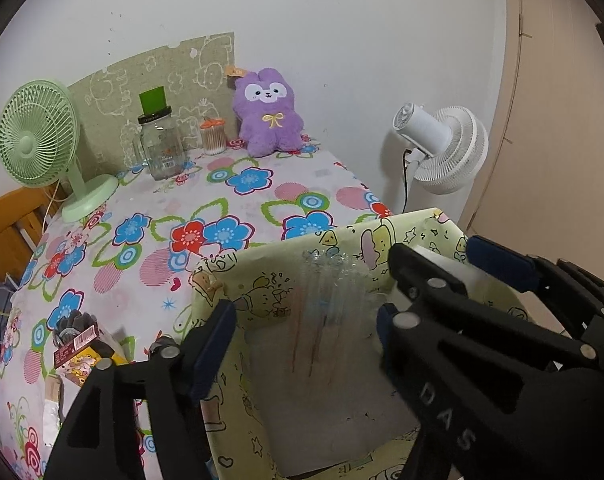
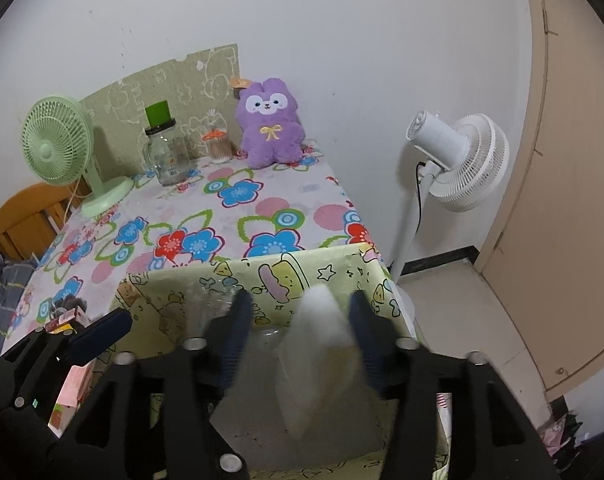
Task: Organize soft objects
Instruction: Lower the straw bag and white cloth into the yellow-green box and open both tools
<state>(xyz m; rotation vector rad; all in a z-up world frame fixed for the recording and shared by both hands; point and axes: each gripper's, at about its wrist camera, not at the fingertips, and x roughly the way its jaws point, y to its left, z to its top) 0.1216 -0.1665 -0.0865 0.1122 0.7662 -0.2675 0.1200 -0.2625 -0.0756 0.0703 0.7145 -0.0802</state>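
Two tongs hang over the yellow cartoon-print box (image 2: 262, 276) at the counter's (image 1: 262, 200) near edge. Left tongs (image 1: 306, 332) stand wide apart, gripping nothing. Right tongs (image 2: 298, 320) are parted too, pads off the white padded bag (image 2: 318, 352), which is dropping into the box — looks like a release to stow it. Purple plush (image 1: 268, 114) sits upright against the back wall, well apart, likely next.
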